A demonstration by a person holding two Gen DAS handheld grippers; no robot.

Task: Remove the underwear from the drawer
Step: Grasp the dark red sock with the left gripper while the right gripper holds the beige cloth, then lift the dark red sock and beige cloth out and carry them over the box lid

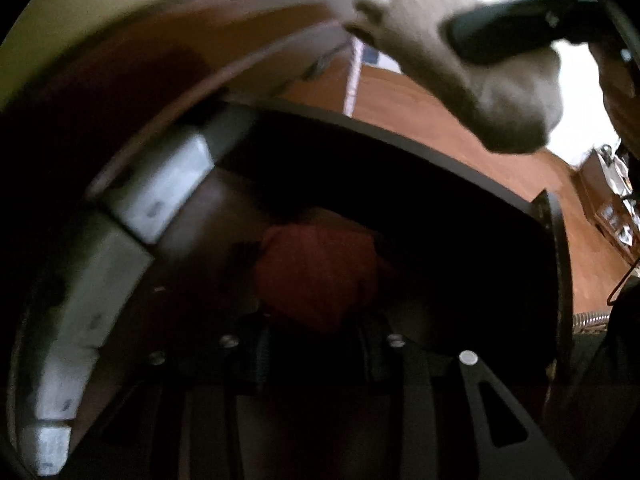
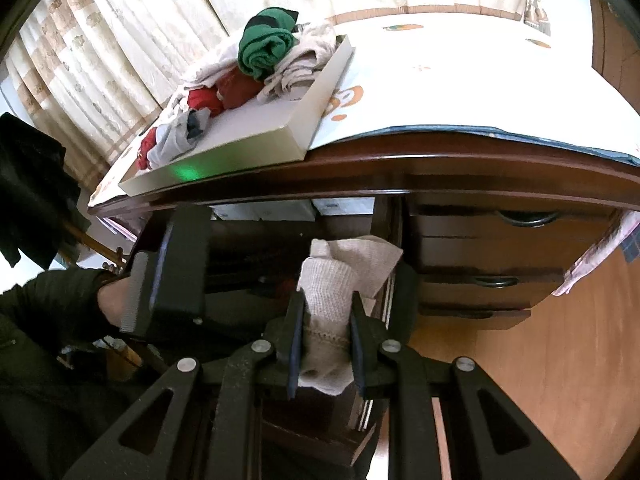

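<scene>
In the left wrist view, a red rolled underwear lies in the dark open drawer. My left gripper is shut on its near end. My right gripper is shut on a beige knit underwear, held above the drawer's right side. The left wrist view shows that beige piece at top right, with a black right gripper finger across it. The right wrist view shows the left gripper's body from behind, a hand holding it; its tips are hidden inside the drawer.
A white tray on the desk top holds several garments, among them a green roll and red ones. Shut drawers with metal handles stand to the right. Curtains hang behind; wooden floor lies at right.
</scene>
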